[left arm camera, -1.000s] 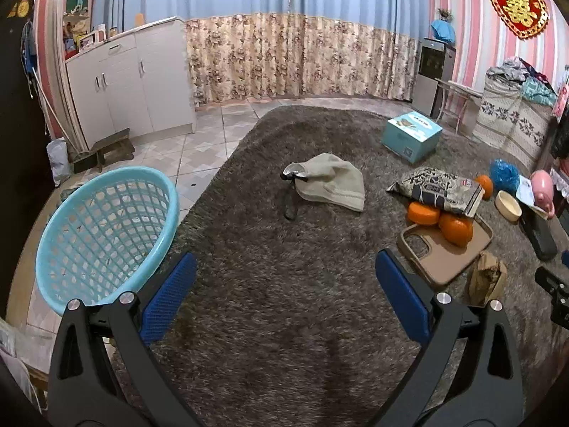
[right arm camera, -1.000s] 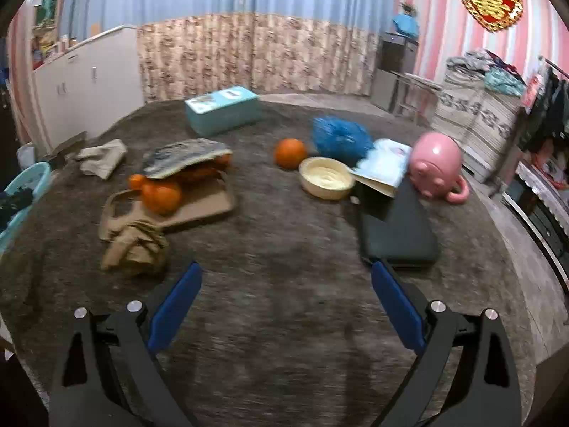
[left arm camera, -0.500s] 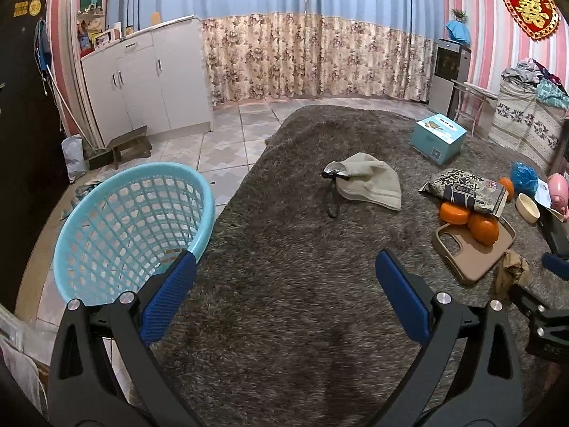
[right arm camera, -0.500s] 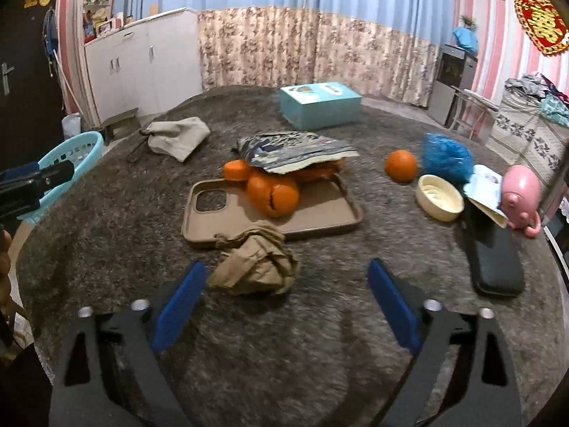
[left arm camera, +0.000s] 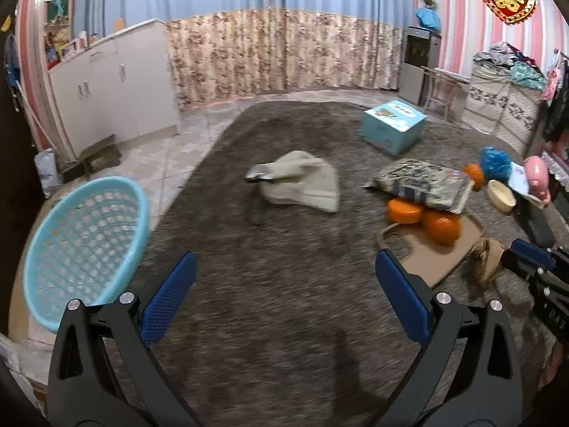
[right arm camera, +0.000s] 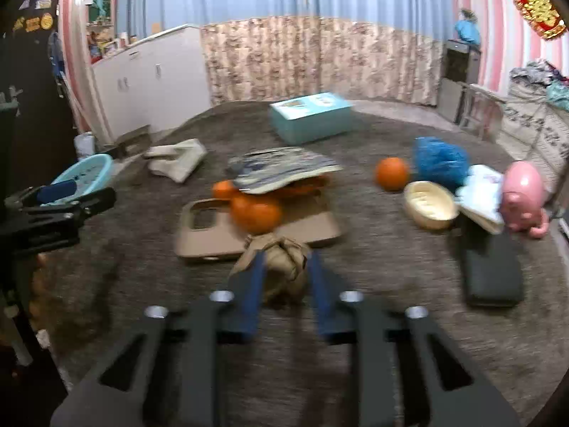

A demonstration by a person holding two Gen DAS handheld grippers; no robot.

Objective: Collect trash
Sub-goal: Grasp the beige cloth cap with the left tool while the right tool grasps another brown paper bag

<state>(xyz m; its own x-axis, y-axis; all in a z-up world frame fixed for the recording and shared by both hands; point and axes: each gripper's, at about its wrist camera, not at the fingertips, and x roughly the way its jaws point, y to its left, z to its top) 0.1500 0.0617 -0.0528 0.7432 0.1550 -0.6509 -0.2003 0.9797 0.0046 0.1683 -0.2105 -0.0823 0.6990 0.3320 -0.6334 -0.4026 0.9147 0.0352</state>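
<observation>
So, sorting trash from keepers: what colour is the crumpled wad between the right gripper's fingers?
Tan-brown paper wad, clearest in the right wrist view.

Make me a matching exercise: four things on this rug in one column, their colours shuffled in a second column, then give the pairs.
Things:
1. laundry basket
2. crumpled paper wad
3. piggy bank
4. scrunched plastic bag

Colours:
A. pink
B. dark blue
C. light turquoise
D. tan brown

Pairs: 1-C, 2-D, 3-A, 4-B
</observation>
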